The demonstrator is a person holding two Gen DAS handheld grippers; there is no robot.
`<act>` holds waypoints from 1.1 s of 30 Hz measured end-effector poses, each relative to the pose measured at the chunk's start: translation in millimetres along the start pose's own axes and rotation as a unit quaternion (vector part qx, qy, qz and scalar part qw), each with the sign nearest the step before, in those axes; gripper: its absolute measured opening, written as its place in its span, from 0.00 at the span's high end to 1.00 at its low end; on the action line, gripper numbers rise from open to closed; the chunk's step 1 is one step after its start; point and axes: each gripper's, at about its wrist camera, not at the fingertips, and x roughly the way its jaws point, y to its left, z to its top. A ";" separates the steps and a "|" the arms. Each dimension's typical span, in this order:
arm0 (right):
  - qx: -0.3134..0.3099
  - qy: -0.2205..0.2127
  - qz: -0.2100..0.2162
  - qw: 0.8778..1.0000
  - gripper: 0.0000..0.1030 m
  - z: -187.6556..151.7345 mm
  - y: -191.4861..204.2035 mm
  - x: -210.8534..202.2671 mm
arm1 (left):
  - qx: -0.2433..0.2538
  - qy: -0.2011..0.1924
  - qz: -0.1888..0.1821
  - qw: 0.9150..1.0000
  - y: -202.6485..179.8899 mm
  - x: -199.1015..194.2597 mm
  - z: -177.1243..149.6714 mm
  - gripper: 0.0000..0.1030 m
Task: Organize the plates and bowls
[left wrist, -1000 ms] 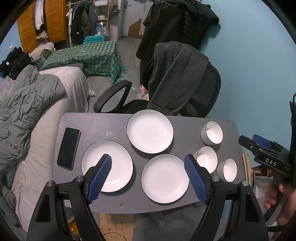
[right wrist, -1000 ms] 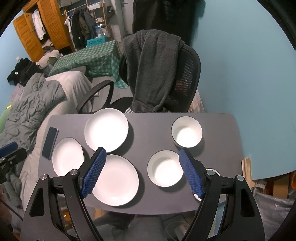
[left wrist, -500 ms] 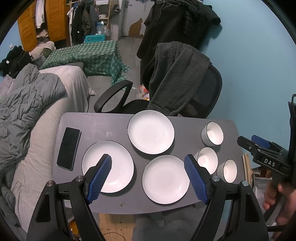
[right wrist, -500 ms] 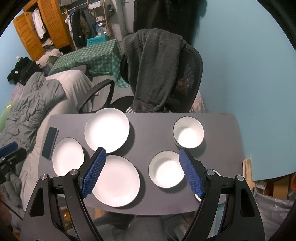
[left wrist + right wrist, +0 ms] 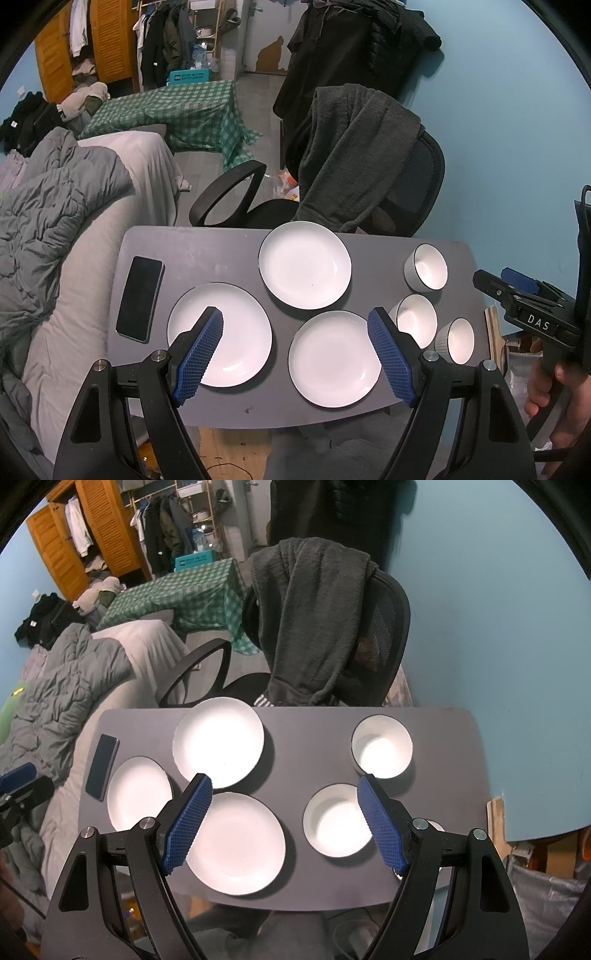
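Honestly nothing's sorted yet: three plates (image 5: 304, 265) lie separate on the left of the surface (image 5: 207, 247), three bowls (image 5: 425, 266) sit apart on the right. Left gripper (image 5: 295, 354) and right gripper (image 5: 284, 821) both hover above, jaws spread, empty. All the stacking's left, I'd say.

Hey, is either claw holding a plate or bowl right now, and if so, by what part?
Nothing is held. The left claw and the right claw are both open above the table, with no plate or bowl between their fingers.
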 end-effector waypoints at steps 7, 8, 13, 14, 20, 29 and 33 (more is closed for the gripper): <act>0.000 0.001 0.000 1.000 0.23 -0.4 0.0 0.1 | 0.000 0.000 -0.001 1.000 2.0 0.7 1.4 0.21; 0.000 0.001 -0.001 1.000 0.23 0.1 0.8 0.2 | 0.000 0.000 -0.002 1.000 2.1 0.7 1.4 0.21; -0.001 0.003 -0.002 1.000 0.23 1.5 2.9 1.5 | 0.001 0.003 -0.005 1.000 9.5 2.0 3.3 0.21; -0.001 0.003 -0.002 1.000 0.23 1.4 3.2 2.0 | 0.002 0.003 -0.006 1.000 10.2 3.6 2.9 0.21; 0.005 0.014 0.012 1.000 0.23 -1.7 3.5 17.1 | 0.003 0.015 -0.013 1.000 21.5 18.3 -2.6 0.21; 0.003 0.060 0.036 0.998 0.23 -23.5 -3.2 54.0 | 0.021 0.038 -0.018 0.999 28.8 53.1 -21.8 0.21; 0.001 0.081 0.046 0.996 0.23 -38.5 -1.8 70.6 | 0.027 0.052 -0.021 0.998 30.5 70.8 -30.8 0.21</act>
